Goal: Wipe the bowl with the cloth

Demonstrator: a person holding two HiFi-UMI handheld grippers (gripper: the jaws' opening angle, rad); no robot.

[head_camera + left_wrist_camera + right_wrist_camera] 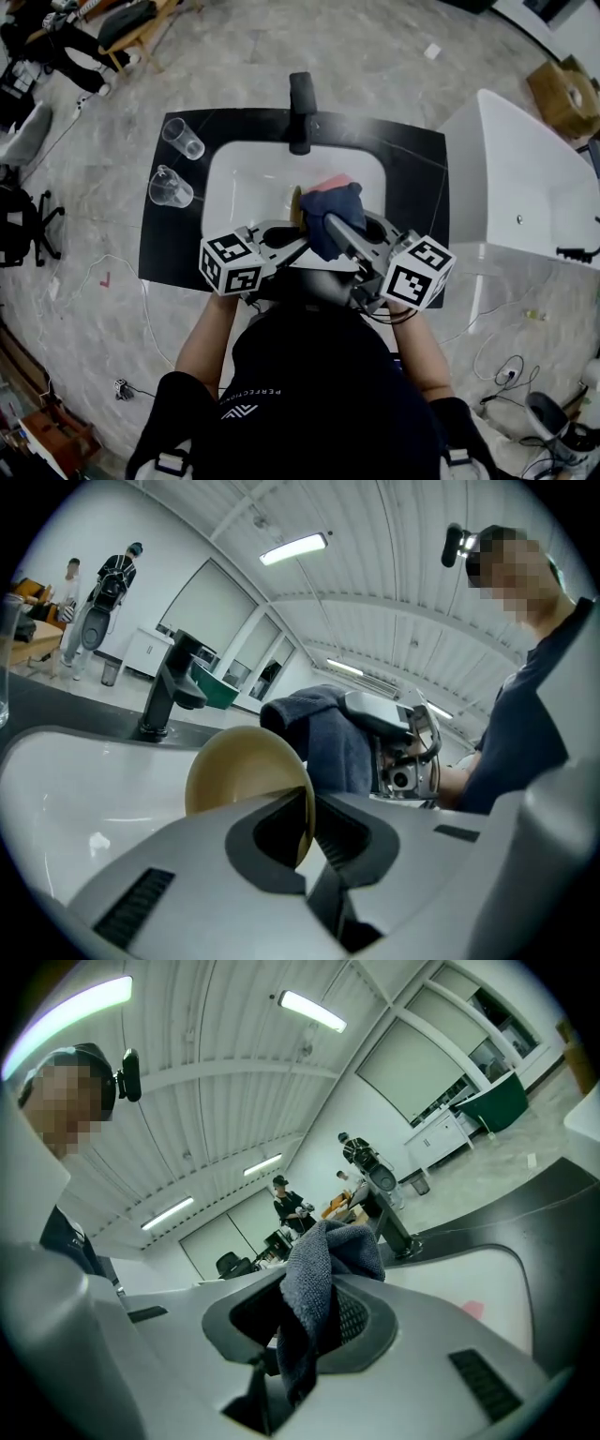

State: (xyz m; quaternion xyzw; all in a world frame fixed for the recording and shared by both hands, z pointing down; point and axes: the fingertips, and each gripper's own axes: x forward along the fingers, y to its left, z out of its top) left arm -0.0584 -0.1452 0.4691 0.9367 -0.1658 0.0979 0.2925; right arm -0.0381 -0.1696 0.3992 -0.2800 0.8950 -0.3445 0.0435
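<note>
Plastic cups: two clear cups stand on the left end of the black countertop, near each other and well apart from the grippers.

Left gripper: clenched on the bowl's rim. One jaw lies on each face of the thin wall, and its marker cube sits at the counter's front edge in the head view.

Bowl: tan, tipped up on edge and held above the white sink. From the head view it shows only as a narrow sliver.

Faucet: black, at the back middle of the sink, behind both grippers.

Cloth: dark blue, bunched in a lump just right of the bowl and over the basin. Whether it presses on the bowl cannot be made out.

Pink item: down in the basin, partly covered by the cloth. What it is cannot be told.

Right gripper: clamped on the cloth. A fold runs down between the jaws and the rest mounds up over their tips.

Bathtub: white, on the floor right of the counter.
</note>
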